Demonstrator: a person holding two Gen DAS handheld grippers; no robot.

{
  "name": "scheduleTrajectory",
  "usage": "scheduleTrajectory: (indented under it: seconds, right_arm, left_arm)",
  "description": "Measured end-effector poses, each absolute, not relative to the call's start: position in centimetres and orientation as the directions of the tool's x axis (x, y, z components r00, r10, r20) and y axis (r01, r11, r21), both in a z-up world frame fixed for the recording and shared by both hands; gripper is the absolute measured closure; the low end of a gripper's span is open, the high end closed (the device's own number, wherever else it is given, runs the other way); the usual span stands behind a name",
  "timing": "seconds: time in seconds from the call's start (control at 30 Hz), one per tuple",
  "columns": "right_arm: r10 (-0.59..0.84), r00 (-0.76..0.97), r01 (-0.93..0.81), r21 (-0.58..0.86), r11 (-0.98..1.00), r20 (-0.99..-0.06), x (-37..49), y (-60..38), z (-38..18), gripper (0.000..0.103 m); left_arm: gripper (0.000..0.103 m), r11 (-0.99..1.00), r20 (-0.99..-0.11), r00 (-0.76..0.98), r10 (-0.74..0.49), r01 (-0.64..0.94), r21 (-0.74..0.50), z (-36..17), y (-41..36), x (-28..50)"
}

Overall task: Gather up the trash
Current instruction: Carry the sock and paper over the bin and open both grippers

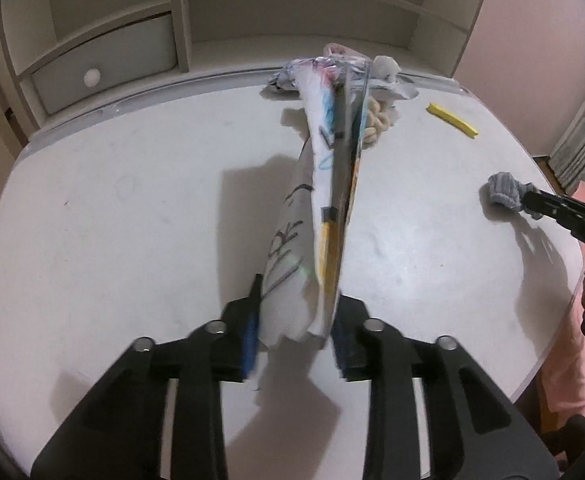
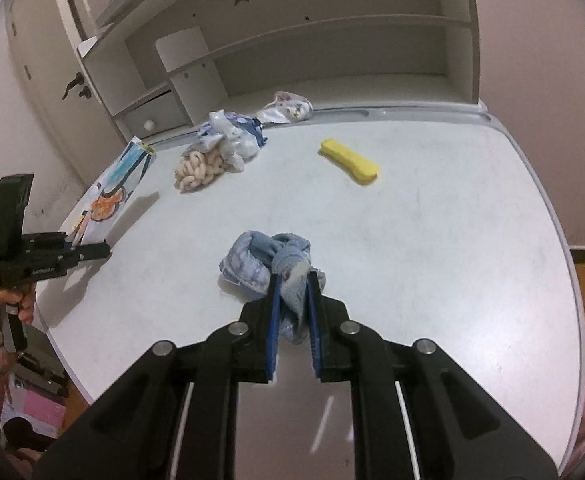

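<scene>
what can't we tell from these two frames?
- Left wrist view: the paper drawing held edge-on hides part of the crumpled trash pile.
- Left wrist view: the right hand-held gripper is cut off by the edge.
- Both views: no bin visible.
- Right wrist view: pile contents unclear.

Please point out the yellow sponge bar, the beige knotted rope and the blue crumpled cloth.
yellow sponge bar (image 2: 350, 161), right wrist view, middle of its top.
beige knotted rope (image 2: 196, 170), right wrist view, central coils.
blue crumpled cloth (image 2: 252, 262), right wrist view, left fold.
</scene>
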State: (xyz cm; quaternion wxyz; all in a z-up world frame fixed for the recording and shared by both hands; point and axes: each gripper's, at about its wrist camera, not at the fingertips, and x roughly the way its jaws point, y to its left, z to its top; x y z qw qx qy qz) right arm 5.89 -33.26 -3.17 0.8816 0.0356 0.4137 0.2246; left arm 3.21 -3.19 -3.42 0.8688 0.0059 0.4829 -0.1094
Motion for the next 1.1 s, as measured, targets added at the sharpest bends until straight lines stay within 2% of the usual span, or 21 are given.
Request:
scheduleTrajectory:
  seconds: [0.03, 0.07, 0.1, 0.17, 0.2, 0.23, 0.37, 0.43, 0.47, 0.5, 0.57, 0.6, 0.77, 0.97, 1.1]
  right_arm:
    - [0.422, 0.558, -0.363, 0.247, 0.898, -0.715, 5.9, -33.3, -3.2, 0.09]
    - [0.416, 0.562, -0.358, 0.243, 0.901, -0.715, 5.9, -33.3, -3.3, 0.09]
    - [0.418, 0.564, -0.358, 0.246, 0.901, -0.712, 5.9, -33.4, -3.3, 0.089]
    - [0.416, 0.573, -0.359, 0.24, 0.902, -0.706, 5.8, -33.4, -3.2, 0.073]
    - [0.406, 0.579, -0.358, 0.227, 0.906, -0.707, 5.8, -33.4, -3.2, 0.043]
    - [0.391, 0.587, -0.354, 0.21, 0.911, -0.708, 5.7, -33.3, -3.2, 0.025]
    - [0.373, 0.591, -0.378, 0.163, 0.912, -0.715, 5.7, -32.7, -3.4, 0.025]
    - [0.362, 0.581, -0.388, 0.143, 0.911, -0.729, 6.0, -32.3, -3.9, 0.03]
    - [0.363, 0.575, -0.391, 0.143, 0.909, -0.733, 6.1, -32.2, -4.0, 0.034]
    - [0.365, 0.568, -0.396, 0.143, 0.907, -0.738, 6.3, -32.1, -4.2, 0.043]
    - [0.376, 0.558, -0.417, 0.142, 0.898, -0.74, 6.5, -31.7, -4.1, 0.07]
    - [0.381, 0.549, -0.421, 0.148, 0.895, -0.744, 6.6, -31.5, -4.2, 0.079]
    - [0.387, 0.564, -0.414, 0.156, 0.897, -0.729, 6.6, -31.4, -3.7, 0.08]
    - [0.397, 0.581, -0.404, 0.171, 0.899, -0.711, 5.6, -32.2, -3.0, 0.08]
    - [0.411, 0.611, -0.4, 0.185, 0.898, -0.677, 3.7, -34.1, -1.5, 0.08]
  left_arm:
    - [0.056, 0.976, -0.842, 0.508, -0.182, 0.196, -0.092, -3.5, -3.3, 3.2]
    - [0.037, 0.977, -0.844, 0.508, -0.173, 0.195, -0.083, -3.5, -3.4, 3.2]
    - [0.023, 0.98, -0.845, 0.513, -0.152, 0.191, -0.06, -3.5, -3.7, 3.2]
    - [0.02, 0.979, -0.838, 0.527, -0.141, 0.202, -0.037, -3.2, -4.3, 3.1]
    - [0.019, 0.978, -0.836, 0.53, -0.141, 0.205, -0.034, -3.0, -4.6, 3.3]
    - [0.019, 0.978, -0.834, 0.534, -0.139, 0.205, -0.031, -2.8, -4.9, 3.6]
    - [0.018, 0.975, -0.82, 0.568, -0.075, 0.215, 0.06, -2.4, -6.6, 4.6]
    - [0.027, 0.972, -0.827, 0.556, -0.084, 0.227, 0.054, -2.7, -7.0, 5.4]
    - [0.053, 0.972, -0.833, 0.545, -0.091, 0.231, 0.045, -2.9, -7.1, 5.6]
    - [0.073, 0.973, -0.843, 0.53, -0.092, 0.226, 0.036, -3.3, -7.0, 6.0]
    - [0.076, 0.977, -0.834, 0.544, -0.091, 0.211, 0.031, -3.4, -6.9, 6.1]
    - [0.078, 0.977, -0.83, 0.549, -0.093, 0.212, 0.03, -3.4, -6.9, 6.0]
    - [0.082, 0.979, -0.821, 0.559, -0.116, 0.205, 0.002, -3.1, -6.5, 5.4]
    - [0.082, 0.977, -0.814, 0.567, -0.126, 0.213, -0.002, -2.0, -6.8, 4.4]
    - [0.082, 0.961, -0.79, 0.587, -0.179, 0.278, -0.011, -0.1, -9.1, 2.9]
